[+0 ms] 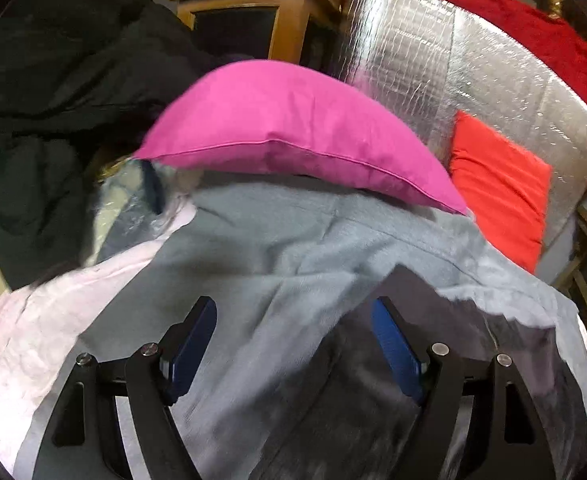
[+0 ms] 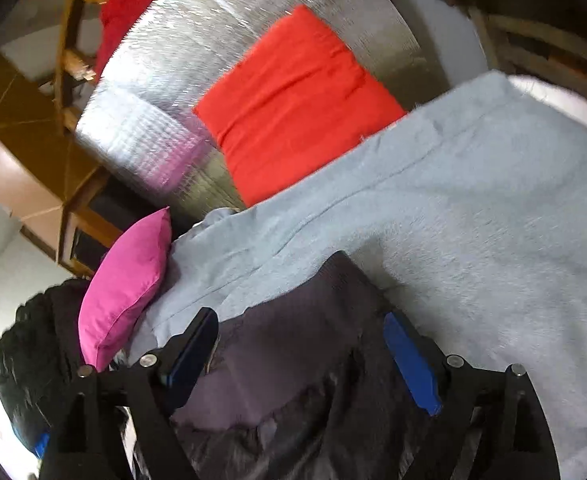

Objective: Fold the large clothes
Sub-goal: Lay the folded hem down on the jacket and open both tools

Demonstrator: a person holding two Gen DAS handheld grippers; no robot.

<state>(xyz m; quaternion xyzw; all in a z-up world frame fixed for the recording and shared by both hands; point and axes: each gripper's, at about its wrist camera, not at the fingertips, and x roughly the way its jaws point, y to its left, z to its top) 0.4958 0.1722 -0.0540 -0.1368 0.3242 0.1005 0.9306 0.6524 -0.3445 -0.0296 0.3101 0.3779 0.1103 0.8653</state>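
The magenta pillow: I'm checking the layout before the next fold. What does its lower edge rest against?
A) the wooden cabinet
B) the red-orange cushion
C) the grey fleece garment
C: the magenta pillow lies along the far edge of the grey fleece garment, apart from the red-orange cushion.

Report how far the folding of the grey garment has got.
Done: the grey garment lies spread out, one edge turned back to show its dark lining.
In hand: nothing; the left gripper and the right gripper hover over it, jaws open.
Left: no finished fold shows. The dark clothes beyond the pink pillow are unfolded.
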